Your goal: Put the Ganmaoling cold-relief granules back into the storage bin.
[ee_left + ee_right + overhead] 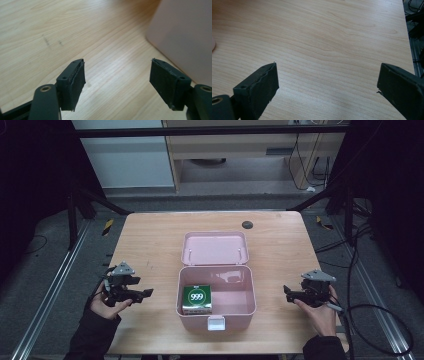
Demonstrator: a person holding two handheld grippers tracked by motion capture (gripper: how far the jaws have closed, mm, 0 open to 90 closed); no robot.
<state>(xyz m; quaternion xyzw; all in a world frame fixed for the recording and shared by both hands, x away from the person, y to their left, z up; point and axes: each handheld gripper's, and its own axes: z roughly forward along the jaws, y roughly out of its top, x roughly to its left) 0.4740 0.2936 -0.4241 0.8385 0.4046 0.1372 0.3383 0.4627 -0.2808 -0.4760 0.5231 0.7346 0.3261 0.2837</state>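
Pale wood-grain table (150,235) stands on a grey carpeted floor (45,270) between dark frame legs, with a light cabinet behind it, and at its middle sits a pink box (245,292) with its lid (215,247) thrown back and a green carton (197,299) marked 999 lying in the box's left half. Left gripper (148,292) hovers low over bare wood just left of the box, its 2 jaws parted with nothing between them. Right gripper (286,291) sits to the right of the box, jaws spread wide and empty above the tabletop.
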